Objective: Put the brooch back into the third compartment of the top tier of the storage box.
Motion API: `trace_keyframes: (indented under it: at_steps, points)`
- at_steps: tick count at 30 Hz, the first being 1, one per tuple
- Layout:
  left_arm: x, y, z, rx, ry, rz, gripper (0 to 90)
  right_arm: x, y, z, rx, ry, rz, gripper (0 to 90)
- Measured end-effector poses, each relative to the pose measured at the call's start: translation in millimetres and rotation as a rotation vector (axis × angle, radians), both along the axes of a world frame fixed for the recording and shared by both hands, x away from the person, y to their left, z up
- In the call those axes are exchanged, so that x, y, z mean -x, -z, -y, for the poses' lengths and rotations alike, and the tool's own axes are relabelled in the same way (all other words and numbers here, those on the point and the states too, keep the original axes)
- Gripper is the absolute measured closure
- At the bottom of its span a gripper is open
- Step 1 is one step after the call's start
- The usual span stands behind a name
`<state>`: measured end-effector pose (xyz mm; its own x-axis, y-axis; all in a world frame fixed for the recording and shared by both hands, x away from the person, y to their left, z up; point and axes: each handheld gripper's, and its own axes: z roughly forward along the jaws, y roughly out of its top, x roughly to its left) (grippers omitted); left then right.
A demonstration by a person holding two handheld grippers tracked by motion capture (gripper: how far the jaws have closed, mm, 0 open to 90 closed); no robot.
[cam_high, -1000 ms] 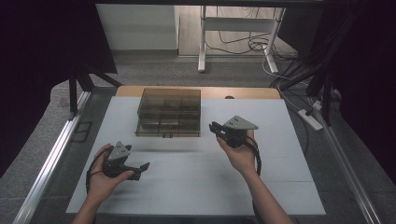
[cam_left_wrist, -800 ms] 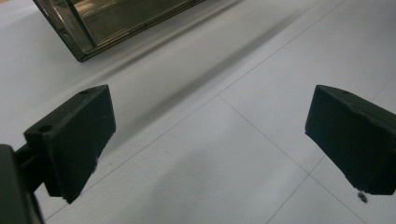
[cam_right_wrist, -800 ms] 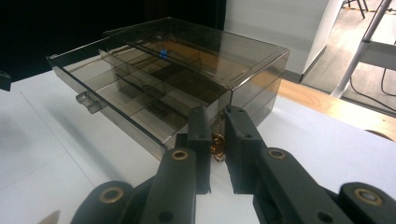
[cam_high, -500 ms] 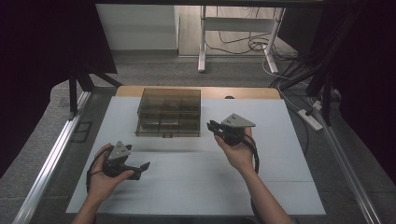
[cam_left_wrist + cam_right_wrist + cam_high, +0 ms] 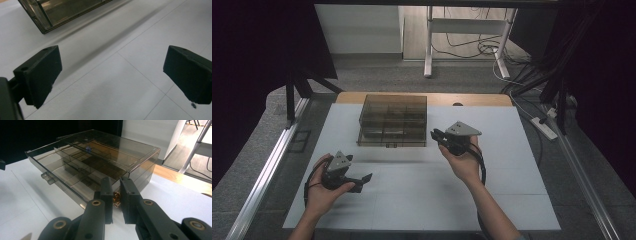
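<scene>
A smoky see-through compartment box (image 5: 393,120) stands at the back middle of the white table (image 5: 512,190). Its drawer, with a small handle (image 5: 47,177), sits a little way out toward me. A tiny blue bead (image 5: 87,148) lies in a far compartment. My right gripper (image 5: 435,134) hovers just right of the box's front corner (image 5: 125,177), pointing at it. Its jaws (image 5: 115,181) are almost together, and a small amber glint shows in the slit; I cannot tell whether it is held. My left gripper (image 5: 362,182) rests low at the front left, open, with bare table between its jaws (image 5: 112,65).
The box's near corner (image 5: 45,27) lies ahead of the left gripper. Beyond the table's wooden far edge (image 5: 472,99) are a grey floor, a white stand (image 5: 428,45) and cables. A metal rail (image 5: 267,175) runs along the left side and a power strip (image 5: 544,127) lies at the right.
My right gripper has drifted a touch toward the box. The left hand has stayed put.
</scene>
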<state>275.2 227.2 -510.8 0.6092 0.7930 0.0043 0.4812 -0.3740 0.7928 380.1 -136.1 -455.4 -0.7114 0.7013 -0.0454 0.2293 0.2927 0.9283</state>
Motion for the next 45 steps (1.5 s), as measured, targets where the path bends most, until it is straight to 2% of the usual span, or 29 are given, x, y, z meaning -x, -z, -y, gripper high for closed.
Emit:
trace_keyframes:
  at_steps: [45]
  points:
    - [-0.3, -1.1, -1.0, 0.004, 0.001, 0.003, 2.7, -7.7, -2.2, -15.2, 0.007, -0.012, -0.01, 80.6]
